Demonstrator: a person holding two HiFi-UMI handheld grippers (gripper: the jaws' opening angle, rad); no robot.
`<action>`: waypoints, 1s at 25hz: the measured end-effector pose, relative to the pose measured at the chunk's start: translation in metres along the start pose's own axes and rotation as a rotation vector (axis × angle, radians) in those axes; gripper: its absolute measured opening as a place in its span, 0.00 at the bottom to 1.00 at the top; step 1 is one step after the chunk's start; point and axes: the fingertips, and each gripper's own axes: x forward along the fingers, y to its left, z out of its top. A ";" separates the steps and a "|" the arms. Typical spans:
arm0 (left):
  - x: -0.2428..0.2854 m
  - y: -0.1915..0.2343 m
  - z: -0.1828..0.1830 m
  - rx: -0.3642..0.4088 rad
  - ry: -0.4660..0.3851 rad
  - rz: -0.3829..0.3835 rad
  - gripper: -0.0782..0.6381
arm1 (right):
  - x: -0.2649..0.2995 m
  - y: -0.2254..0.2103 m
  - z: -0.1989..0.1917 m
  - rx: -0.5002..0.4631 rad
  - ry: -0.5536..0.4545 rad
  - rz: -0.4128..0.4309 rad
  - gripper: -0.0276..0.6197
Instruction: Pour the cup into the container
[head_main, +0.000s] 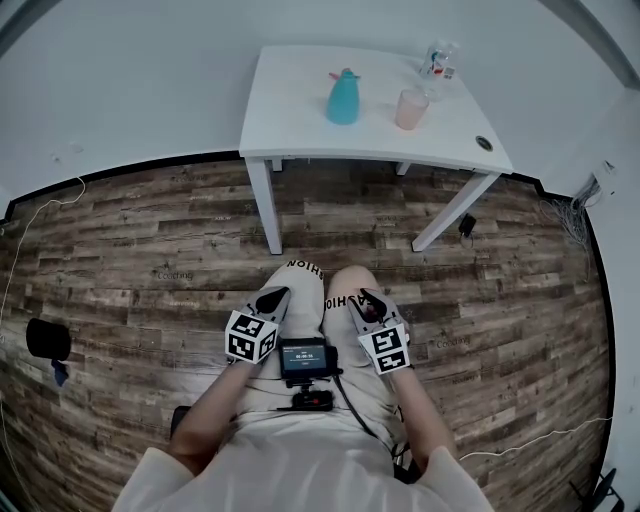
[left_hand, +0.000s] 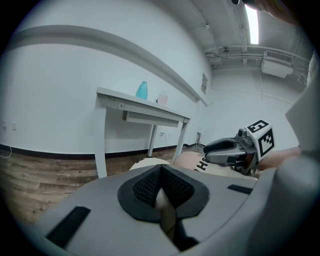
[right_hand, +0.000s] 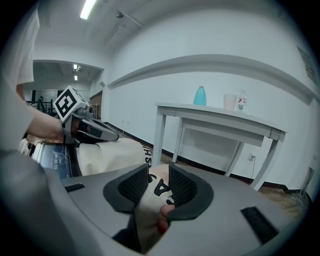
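Head view: high up, looks steeply down on lap (head_main: 305, 295) and floor (head_main: 130, 250); table (head_main: 290, 110) well ahead.
Left gripper view: low over lap, faces table from afar, catches right gripper (left_hand: 214, 148).
Right gripper view: likewise, catches left gripper (right_hand: 111, 136).
All three share the table.

The table (head_main: 300, 120) is white; on it the container (head_main: 343, 98) is teal and the cup (head_main: 411, 108) pale pink. Below the table, the floor (head_main: 150, 250) is grey-brown wood plank. My left gripper (head_main: 277, 293) and right gripper (head_main: 363, 298) are grey, with black mesh-textured pads (right_hand: 132, 187) and black-and-white square markers. My shorts (head_main: 305, 300) are cream with black lettering.
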 end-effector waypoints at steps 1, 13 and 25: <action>0.000 0.000 0.000 0.001 -0.001 0.000 0.13 | 0.000 0.000 0.000 0.001 -0.001 0.000 0.24; 0.002 -0.002 0.001 0.000 -0.006 -0.011 0.12 | -0.019 -0.003 0.033 0.236 -0.126 0.023 0.24; 0.003 0.001 0.001 -0.001 -0.003 -0.005 0.12 | -0.009 -0.003 0.021 0.211 -0.111 -0.007 0.24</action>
